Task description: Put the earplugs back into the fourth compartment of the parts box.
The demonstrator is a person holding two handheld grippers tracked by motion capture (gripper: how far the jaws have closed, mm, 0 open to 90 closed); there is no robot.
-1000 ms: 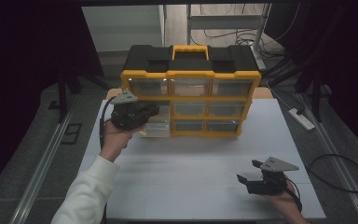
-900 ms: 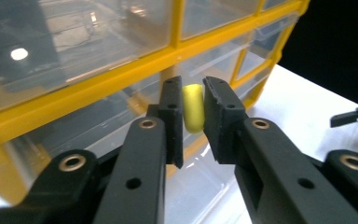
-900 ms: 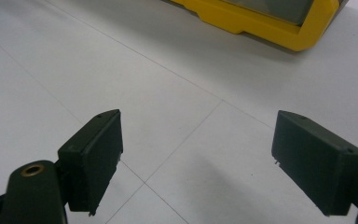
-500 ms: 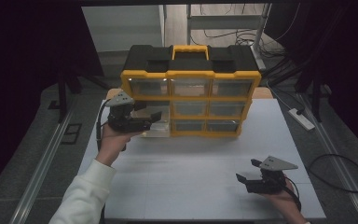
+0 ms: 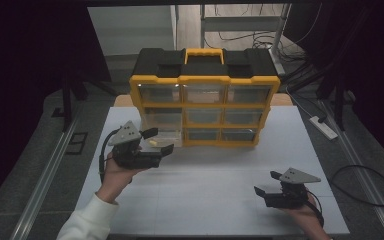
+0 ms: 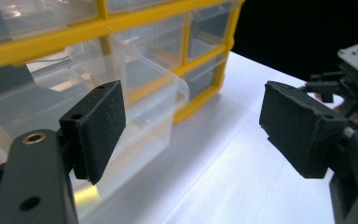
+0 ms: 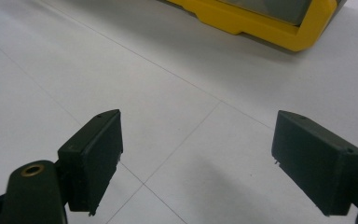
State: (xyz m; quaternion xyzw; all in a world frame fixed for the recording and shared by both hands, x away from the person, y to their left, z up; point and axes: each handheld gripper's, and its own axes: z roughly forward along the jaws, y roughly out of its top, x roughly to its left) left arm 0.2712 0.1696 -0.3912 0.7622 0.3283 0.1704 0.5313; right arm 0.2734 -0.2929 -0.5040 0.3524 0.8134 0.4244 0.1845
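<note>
While your left gripper [image 5: 158,141] has just been opening its jaws, nothing sits between them now: they stand spread, clear of the drawer [image 5: 164,137] you have drawn out of the organizer [image 5: 205,82]. That clear drawer juts from the bottom-left slot, toward the counter's [image 5: 220,200] left edge, and a small yellow piece [image 5: 152,143] lies in it near the front wall. The step in hand looks like getting at that piece. Judge your approach from the left gripper view, where the drawer [image 6: 144,107] lies just past the near jaw: come in from above the open top, keep both jaws inside the walls, and close slowly so the piece does not skid. Avoid nudging the drawer front, since it could slide shut or tip out. Your right gripper [image 5: 270,185] rests near the counter's front right corner, jaws spread and empty; leave it there, or bring it up to steady the organizer if the drawer drags.
</note>
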